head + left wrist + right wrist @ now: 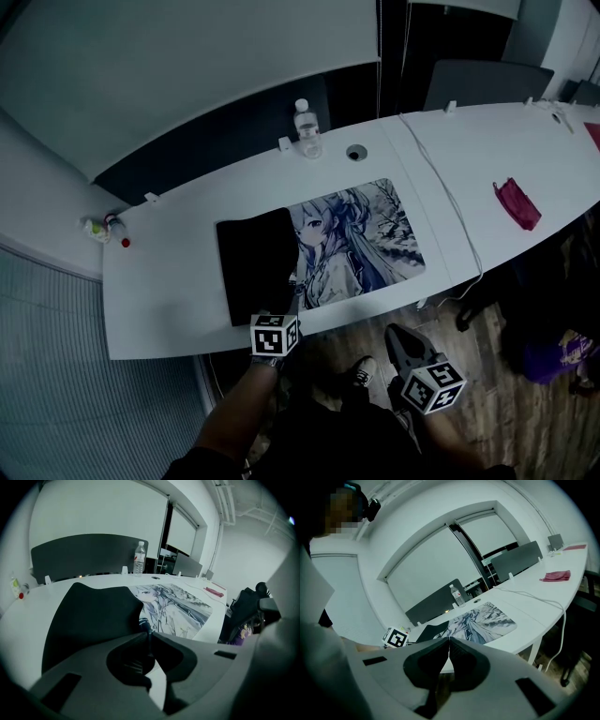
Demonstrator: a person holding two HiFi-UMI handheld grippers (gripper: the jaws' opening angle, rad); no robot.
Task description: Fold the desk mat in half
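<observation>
Since the left gripper (149, 633) is pinched tight on the near edge of the desk mat (366, 234), whose left part lies flipped black-side up on the table (169, 300), I'd drag that flap low and level toward the right edge. The right gripper (449, 641) is closed on nothing, off the table.

Grey left hand-held gripper (149, 634) and right hand-held gripper (449, 641), each with a white, black-patterned marker cube (274, 336); dark clothing (328, 431).
</observation>
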